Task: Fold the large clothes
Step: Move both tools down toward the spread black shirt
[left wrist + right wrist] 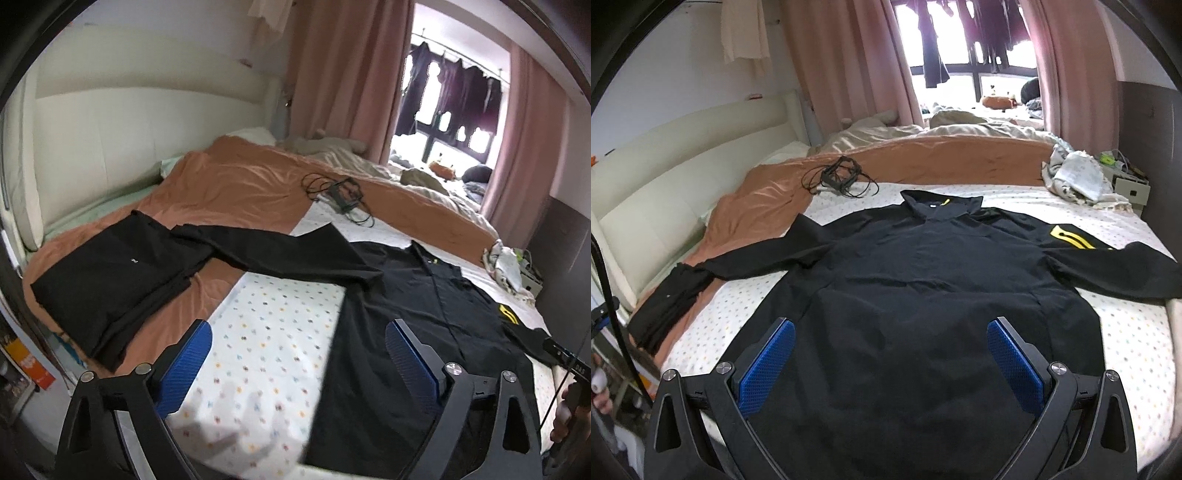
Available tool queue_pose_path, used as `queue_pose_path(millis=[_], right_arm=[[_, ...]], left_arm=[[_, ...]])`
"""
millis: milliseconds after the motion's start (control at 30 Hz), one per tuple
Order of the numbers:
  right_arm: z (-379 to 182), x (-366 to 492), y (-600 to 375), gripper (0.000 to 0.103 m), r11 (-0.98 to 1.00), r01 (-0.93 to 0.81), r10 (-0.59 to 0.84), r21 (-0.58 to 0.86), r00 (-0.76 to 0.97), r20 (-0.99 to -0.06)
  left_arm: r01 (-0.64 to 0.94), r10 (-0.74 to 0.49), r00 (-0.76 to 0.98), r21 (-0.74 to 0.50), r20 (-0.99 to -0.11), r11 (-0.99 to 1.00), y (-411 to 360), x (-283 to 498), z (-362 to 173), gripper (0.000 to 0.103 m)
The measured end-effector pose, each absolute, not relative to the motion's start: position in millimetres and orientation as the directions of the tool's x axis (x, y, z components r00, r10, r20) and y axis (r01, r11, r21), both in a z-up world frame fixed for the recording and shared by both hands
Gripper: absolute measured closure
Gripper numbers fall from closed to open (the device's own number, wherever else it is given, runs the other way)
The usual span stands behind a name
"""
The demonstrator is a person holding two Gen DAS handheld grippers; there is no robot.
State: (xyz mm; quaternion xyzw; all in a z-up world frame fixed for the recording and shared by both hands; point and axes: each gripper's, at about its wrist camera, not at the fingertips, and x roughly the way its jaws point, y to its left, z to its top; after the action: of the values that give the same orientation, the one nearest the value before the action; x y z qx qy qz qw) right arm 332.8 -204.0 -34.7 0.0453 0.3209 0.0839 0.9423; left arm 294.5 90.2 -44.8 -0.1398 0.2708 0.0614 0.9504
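We are looking across a bed covered by a white sheet with small coloured dots [1137,343], and we are taking the large black long-sleeved jacket with a collar and a yellow stripe mark on one sleeve [923,295] as our landmark. The jacket is lying flat and spread open on the sheet, collar toward the window, both sleeves stretched out sideways. We are holding the right claw [891,363] above the jacket's lower hem, its blue ribbed pads standing wide apart with nothing pressed between them. We are holding the left claw [299,360] over the jacket's left edge, one pad above the dotted sheet and the other above the black cloth; its jaws are standing wide and gripping nothing. At the end of the jacket's left sleeve, a folded black garment with a tiny pale logo [110,280] is lying on a rumpled rust-orange satin quilt [236,177], and the sleeve cuff is touching it. Beyond the jacket's collar, a tangle of thin black cable with a small dark box [840,177] is sitting where the quilt meets the sheet. Past the jacket's right shoulder, a crumpled pale grey cloth [1075,177] is resting near the bed's edge. Behind the collar, pink curtains [846,59] are framing a window hung with dark clothes [934,48].
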Motion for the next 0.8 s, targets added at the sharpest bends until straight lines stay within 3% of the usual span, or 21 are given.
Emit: queue_pose_path(millis=[200, 433, 600, 800], right_arm=[[-46, 381, -191, 0.0, 0.982, -0.132, 0.187, 0.134, 0.758, -0.625], [-61, 437, -176, 0.0, 0.979, -0.135, 0.201, 0.15, 0.724, -0.66], [-70, 472, -163, 0.0, 0.983, -0.136, 0.184, 0.123, 0.713, -0.676], [-82, 515, -151, 0.012, 0.979, -0.146, 0.203, 0.141, 0.686, -0.698]], left_arm=[[-0.245, 0.061, 0.823, -0.255, -0.565, 0.935, 126, 349, -61, 0.01], [-0.285, 0.044, 0.79, -0.303, -0.612, 0.91, 166, 413, -83, 0.026], [-0.321, 0.046, 0.764, -0.317, -0.643, 0.892, 189, 456, -99, 0.031], [-0.376, 0.032, 0.714, -0.344, -0.699, 0.861, 216, 509, -125, 0.038]])
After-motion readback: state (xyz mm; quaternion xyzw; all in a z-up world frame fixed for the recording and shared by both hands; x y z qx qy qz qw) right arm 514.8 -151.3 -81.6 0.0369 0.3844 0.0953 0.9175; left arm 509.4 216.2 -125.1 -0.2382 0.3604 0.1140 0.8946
